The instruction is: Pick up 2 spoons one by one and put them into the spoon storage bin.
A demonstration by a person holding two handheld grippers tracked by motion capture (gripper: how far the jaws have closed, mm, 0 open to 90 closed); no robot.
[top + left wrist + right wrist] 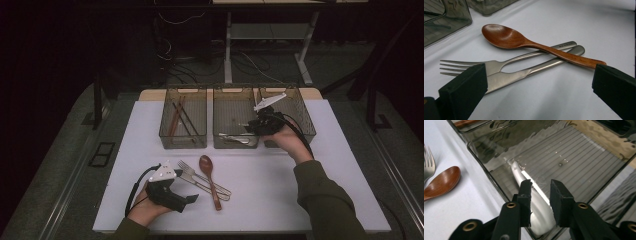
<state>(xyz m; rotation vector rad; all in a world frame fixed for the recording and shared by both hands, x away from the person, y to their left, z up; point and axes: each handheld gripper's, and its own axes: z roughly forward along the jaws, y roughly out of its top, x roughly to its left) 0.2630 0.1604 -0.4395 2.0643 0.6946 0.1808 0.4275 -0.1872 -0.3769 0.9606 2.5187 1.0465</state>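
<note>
- The white table (310, 190) has three see-through bins in a row along its far side.
- The right gripper (261, 125) is over the near edge of the middle bin (235, 100), held by the person's right hand (289, 142).
- Its fingers (525, 195) are a little way apart and point down into that bin.
- A shiny metal spoon (536, 207) lies on the ribbed floor of the middle bin, right under those fingers.
- The gap between the fingers sits over the spoon, and the fingers are let go, not squeezing it.
- From above, the spoon (235, 138) lies along the near wall of the middle bin.
- The left bin (183, 100) has brown chopsticks (176, 117) in it, lying near to far.
- The right bin (300, 107) is partly behind the right gripper, so I cannot tell what is in it.
- The left gripper (192, 198) rests low on the near left part of the table, in the person's left hand (145, 210).
- Its fingers (464, 90) are wide apart and hold nothing.
- Just to the right of that gripper lie a wooden spoon (529, 43), a metal fork (496, 65) and a metal knife (524, 73).
- The fork and knife lie side by side, touching.
- The wooden spoon's handle lies across both of their handles, with its bowl toward the far side.
</note>
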